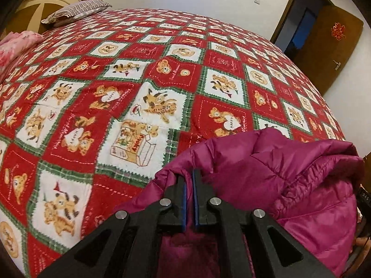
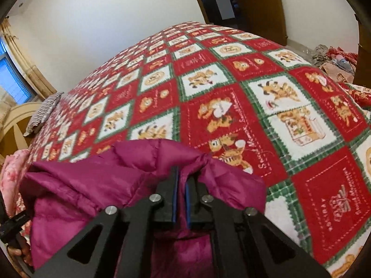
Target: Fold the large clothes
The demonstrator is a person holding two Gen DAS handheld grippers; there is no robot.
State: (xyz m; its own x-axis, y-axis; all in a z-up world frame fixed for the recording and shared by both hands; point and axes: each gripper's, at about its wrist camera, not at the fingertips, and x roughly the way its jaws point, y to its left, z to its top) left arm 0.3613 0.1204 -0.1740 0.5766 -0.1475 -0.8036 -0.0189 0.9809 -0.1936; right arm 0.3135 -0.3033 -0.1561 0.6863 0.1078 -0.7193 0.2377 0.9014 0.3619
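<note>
A magenta puffer jacket [image 1: 289, 176] hangs bunched above the bed's near edge, held by both grippers. My left gripper [image 1: 188, 173] is shut on a fold at the jacket's left edge, with fabric pinched between its blue pads. In the right wrist view the jacket [image 2: 92, 180] spreads to the left, and my right gripper [image 2: 182, 173] is shut on a gathered fold at its right edge. The lower part of the jacket is hidden behind the gripper bodies.
The bed is covered by a red, white and green bear-print blanket [image 1: 129, 88]. A striped pillow [image 1: 76, 11] and a pink cloth [image 1: 14, 46] lie at the headboard end. An open brown door [image 1: 324, 44] is beyond. Clutter [image 2: 334, 58] lies on the floor.
</note>
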